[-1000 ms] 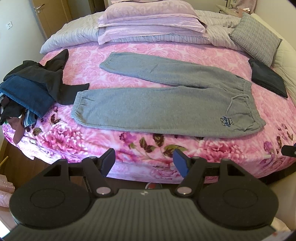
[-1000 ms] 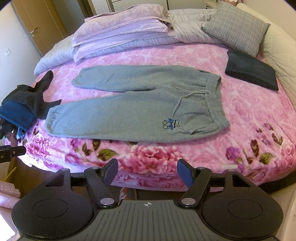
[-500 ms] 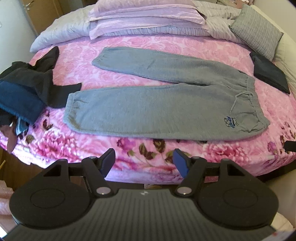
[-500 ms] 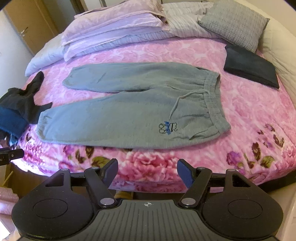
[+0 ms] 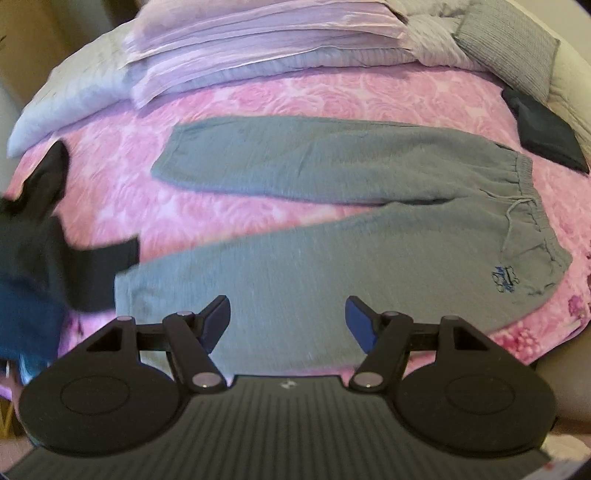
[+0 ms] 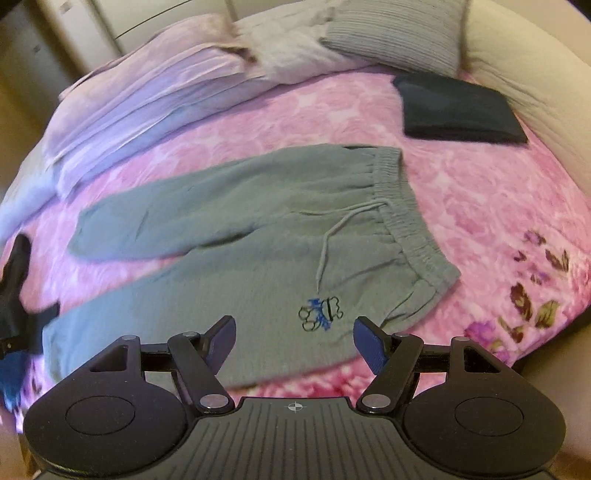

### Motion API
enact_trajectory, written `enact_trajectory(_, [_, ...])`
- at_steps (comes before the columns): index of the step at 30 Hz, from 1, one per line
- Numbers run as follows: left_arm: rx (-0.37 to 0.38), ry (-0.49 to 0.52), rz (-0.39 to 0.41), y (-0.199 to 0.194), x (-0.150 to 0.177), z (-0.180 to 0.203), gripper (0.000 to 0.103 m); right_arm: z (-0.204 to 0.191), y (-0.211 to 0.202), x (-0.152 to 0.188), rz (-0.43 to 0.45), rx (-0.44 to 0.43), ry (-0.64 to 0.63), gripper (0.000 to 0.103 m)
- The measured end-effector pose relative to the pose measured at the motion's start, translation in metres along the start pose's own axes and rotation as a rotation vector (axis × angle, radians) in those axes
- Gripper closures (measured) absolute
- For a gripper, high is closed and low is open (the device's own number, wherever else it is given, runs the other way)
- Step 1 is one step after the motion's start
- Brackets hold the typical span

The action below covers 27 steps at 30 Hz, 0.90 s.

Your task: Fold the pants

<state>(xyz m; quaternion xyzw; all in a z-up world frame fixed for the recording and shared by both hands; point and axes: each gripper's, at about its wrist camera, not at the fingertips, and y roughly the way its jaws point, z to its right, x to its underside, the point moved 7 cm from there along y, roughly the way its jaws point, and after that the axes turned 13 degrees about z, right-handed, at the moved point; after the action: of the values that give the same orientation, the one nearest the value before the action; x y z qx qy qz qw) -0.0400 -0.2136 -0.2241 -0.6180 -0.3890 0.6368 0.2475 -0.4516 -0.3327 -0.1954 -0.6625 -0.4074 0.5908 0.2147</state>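
Observation:
Grey sweatpants (image 5: 332,258) (image 6: 240,266) lie flat on the pink floral bedspread, waistband to the right, both legs stretched left and spread apart. A small blue and black emblem (image 6: 320,314) sits near the waistband on the near leg. My left gripper (image 5: 287,314) hangs open above the near leg, toward its cuff end, with nothing between its blue pads. Over the near hip area, just beside the emblem, my right gripper (image 6: 294,330) is open and empty too. Both views are blurred by motion.
A heap of dark clothes (image 5: 40,258) lies at the bed's left edge beside the near cuff. A folded dark garment (image 6: 458,110) rests at the back right. Lilac pillows (image 5: 258,48) and a grey cushion (image 6: 395,33) line the far side of the bedspread (image 5: 280,99).
Both grippers have moved forward and down over the bed; the sweatpants fill more of each view and now lie under the fingers. Jaws stayed open.

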Motion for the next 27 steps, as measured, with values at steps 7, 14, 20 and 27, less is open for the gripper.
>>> enact_trajectory(7, [0.065, 0.04, -0.024, 0.082, -0.026, -0.016, 0.038, 0.014, 0.037, 0.004, -0.02, 0.068, 0.057, 0.035])
enact_trajectory(14, [0.129, 0.088, 0.037, 0.158, -0.052, -0.011, 0.038, 0.043, 0.098, -0.023, -0.014, 0.047, -0.057, 0.035])
enact_trajectory(20, [0.168, 0.193, 0.125, 0.24, -0.091, 0.009, 0.041, 0.061, 0.181, -0.069, 0.016, -0.029, -0.133, 0.035])
enact_trajectory(27, [0.236, 0.385, 0.253, 0.341, -0.16, 0.035, 0.046, 0.062, 0.298, -0.133, 0.059, -0.12, -0.31, 0.036])
